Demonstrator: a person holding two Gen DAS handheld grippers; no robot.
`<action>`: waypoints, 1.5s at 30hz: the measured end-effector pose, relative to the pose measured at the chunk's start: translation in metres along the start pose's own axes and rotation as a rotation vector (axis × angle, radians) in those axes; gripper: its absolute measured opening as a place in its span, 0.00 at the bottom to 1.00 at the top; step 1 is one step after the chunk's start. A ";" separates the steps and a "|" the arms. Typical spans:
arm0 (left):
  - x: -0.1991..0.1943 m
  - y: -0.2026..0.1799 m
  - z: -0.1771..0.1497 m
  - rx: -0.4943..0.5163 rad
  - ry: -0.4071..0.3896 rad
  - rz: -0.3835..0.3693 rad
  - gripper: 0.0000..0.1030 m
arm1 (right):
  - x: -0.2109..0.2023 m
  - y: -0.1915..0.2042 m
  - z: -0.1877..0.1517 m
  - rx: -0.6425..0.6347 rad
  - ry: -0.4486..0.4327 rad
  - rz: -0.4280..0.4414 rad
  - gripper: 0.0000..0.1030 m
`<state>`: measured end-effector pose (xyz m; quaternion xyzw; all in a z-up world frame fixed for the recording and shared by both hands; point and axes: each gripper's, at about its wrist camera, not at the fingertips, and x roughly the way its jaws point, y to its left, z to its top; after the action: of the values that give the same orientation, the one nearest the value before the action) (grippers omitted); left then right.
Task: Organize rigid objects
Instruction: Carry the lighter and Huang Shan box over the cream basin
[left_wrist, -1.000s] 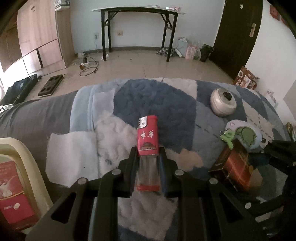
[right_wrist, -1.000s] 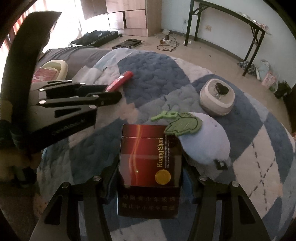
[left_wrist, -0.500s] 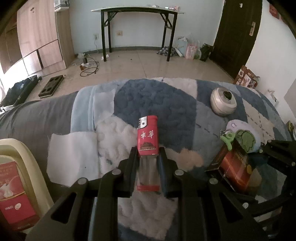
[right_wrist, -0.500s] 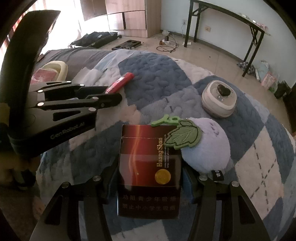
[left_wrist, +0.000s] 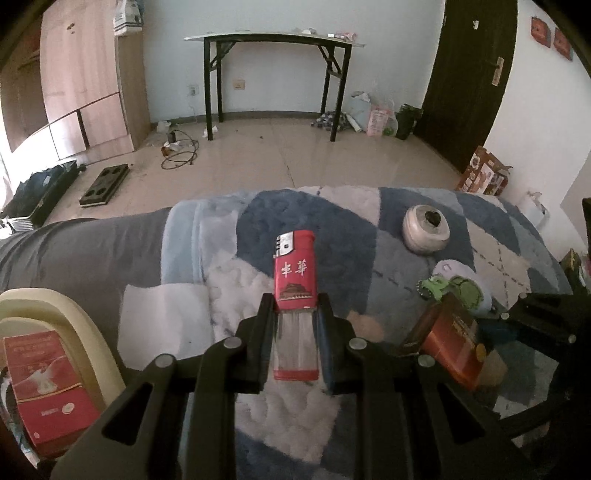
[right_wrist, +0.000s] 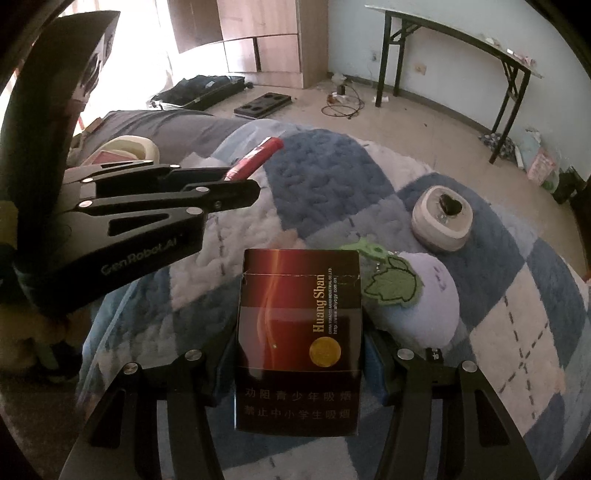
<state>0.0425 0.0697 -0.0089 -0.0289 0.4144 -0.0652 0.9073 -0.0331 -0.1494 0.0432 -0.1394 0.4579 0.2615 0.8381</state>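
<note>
My left gripper (left_wrist: 295, 310) is shut on a red lighter (left_wrist: 295, 280) with a clear lower body, held above the blue and white blanket (left_wrist: 325, 221). The lighter also shows in the right wrist view (right_wrist: 258, 157), sticking out of the left gripper (right_wrist: 236, 184). My right gripper (right_wrist: 299, 339) is shut on a dark red cigarette pack (right_wrist: 299, 332), held above the blanket; the pack also shows at the right of the left wrist view (left_wrist: 450, 347). A cream basket (left_wrist: 74, 325) at the lower left holds a red box (left_wrist: 40, 384).
A round white case with a black heart (right_wrist: 443, 218) lies on the blanket, also in the left wrist view (left_wrist: 426, 229). A lilac plush with a green leaf (right_wrist: 417, 295) lies right of the pack. A white tissue (left_wrist: 162, 325) lies left of the lighter. Beyond the bed are the floor and a black table (left_wrist: 273, 40).
Both grippers have lifted a little with their objects still held. The blanket and the round case sit lower and farther in the views.
</note>
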 end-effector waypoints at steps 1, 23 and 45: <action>0.000 0.000 0.000 0.000 -0.003 -0.001 0.23 | 0.000 0.000 0.000 0.002 -0.001 0.003 0.54; -0.200 0.172 -0.069 -0.488 -0.373 0.326 0.23 | -0.036 0.074 0.017 -0.055 -0.162 0.247 0.54; -0.148 0.223 -0.102 -0.645 -0.188 0.276 0.23 | 0.043 0.201 0.074 -0.252 -0.040 0.297 0.54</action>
<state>-0.1094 0.3117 0.0107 -0.2634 0.3284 0.1950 0.8859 -0.0768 0.0649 0.0483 -0.1687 0.4202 0.4405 0.7752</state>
